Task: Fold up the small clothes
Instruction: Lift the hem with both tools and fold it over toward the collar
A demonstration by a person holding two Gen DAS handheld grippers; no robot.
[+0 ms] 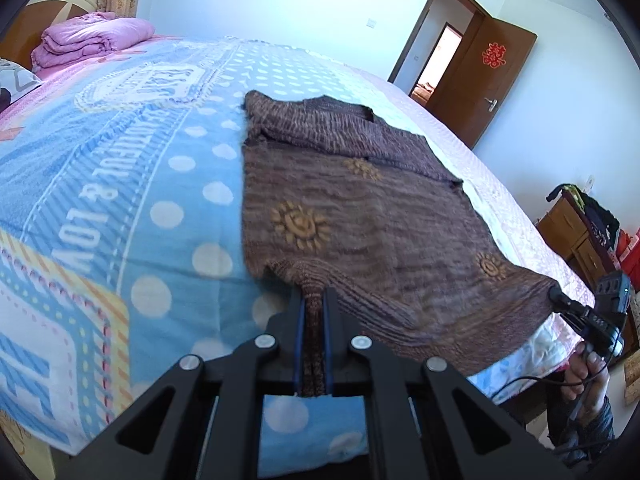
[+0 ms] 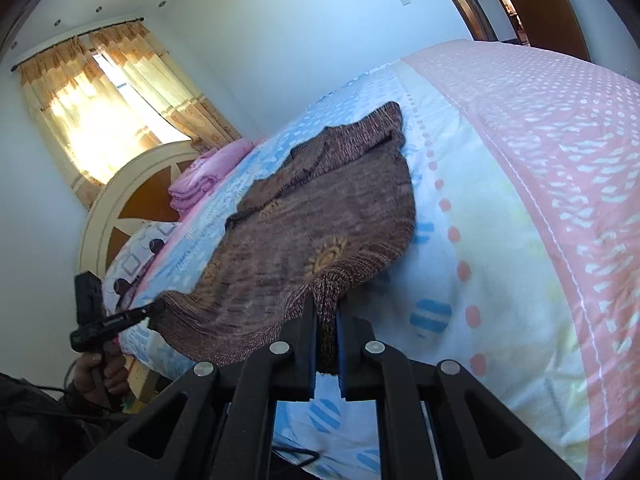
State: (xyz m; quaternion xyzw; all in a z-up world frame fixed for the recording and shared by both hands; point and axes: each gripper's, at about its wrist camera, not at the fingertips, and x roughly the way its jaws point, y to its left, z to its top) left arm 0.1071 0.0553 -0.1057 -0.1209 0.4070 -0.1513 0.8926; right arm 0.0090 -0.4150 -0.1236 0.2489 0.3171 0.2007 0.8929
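Note:
A small brown knit sweater [image 1: 360, 208] with yellow sun motifs lies spread on the bed, its sleeves folded across the far end. My left gripper [image 1: 314, 300] is shut on the ribbed hem at one near corner, and the fabric runs between its blue pads. In the right wrist view the same sweater [image 2: 320, 216] stretches away, and my right gripper [image 2: 326, 308] is shut on the other hem corner. Both near corners are raised off the sheet. Each gripper shows in the other's view: the right gripper [image 1: 560, 300] and the left gripper [image 2: 156, 308] both pinch the hem.
The bed carries a blue dotted sheet [image 1: 120, 184] with a pink border [image 2: 560, 160]. A folded pink quilt [image 1: 92, 40] and a pillow [image 2: 136, 256] lie by the headboard. A brown door [image 1: 492, 76] stands open, and a wooden cabinet [image 1: 576, 236] stands beside the bed.

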